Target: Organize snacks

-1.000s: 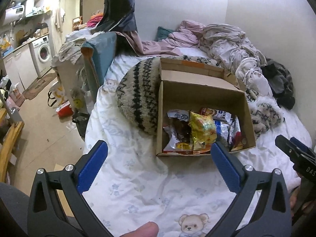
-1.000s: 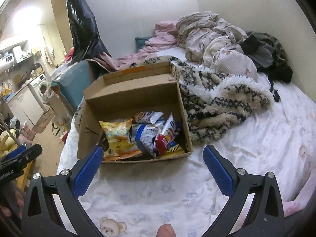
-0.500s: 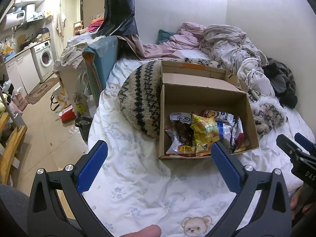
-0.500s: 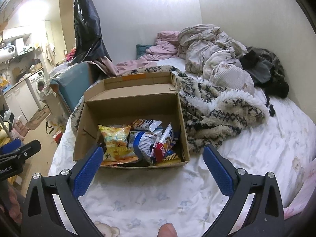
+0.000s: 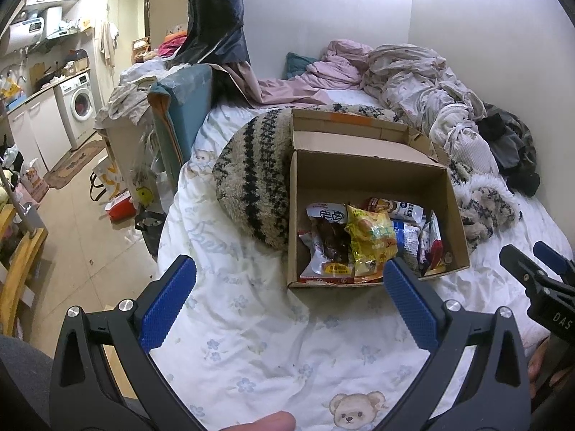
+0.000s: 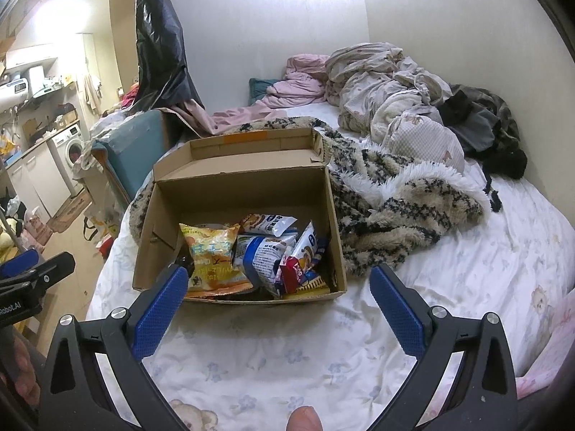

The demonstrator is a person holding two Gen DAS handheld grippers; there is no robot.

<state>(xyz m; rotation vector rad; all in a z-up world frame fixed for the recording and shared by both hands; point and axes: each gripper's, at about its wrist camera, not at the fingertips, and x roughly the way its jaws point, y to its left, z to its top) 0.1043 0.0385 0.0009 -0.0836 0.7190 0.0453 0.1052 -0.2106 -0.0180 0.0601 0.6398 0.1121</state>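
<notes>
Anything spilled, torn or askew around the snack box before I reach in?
Nothing spilled. The snack packets lie jumbled, overlapping and tilted, all inside the cardboard box. The box's back flap has a ragged torn corner on its right. Both hand-held grippers are open and empty.

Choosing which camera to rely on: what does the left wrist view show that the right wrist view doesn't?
Only the left wrist view shows the clear packet of dark snack at the box's left. Only the right wrist view shows the red packet clearly. Both show the cardboard box on the bed sheet, the yellow bag inside, and both open, empty grippers: left gripper, right gripper.
</notes>
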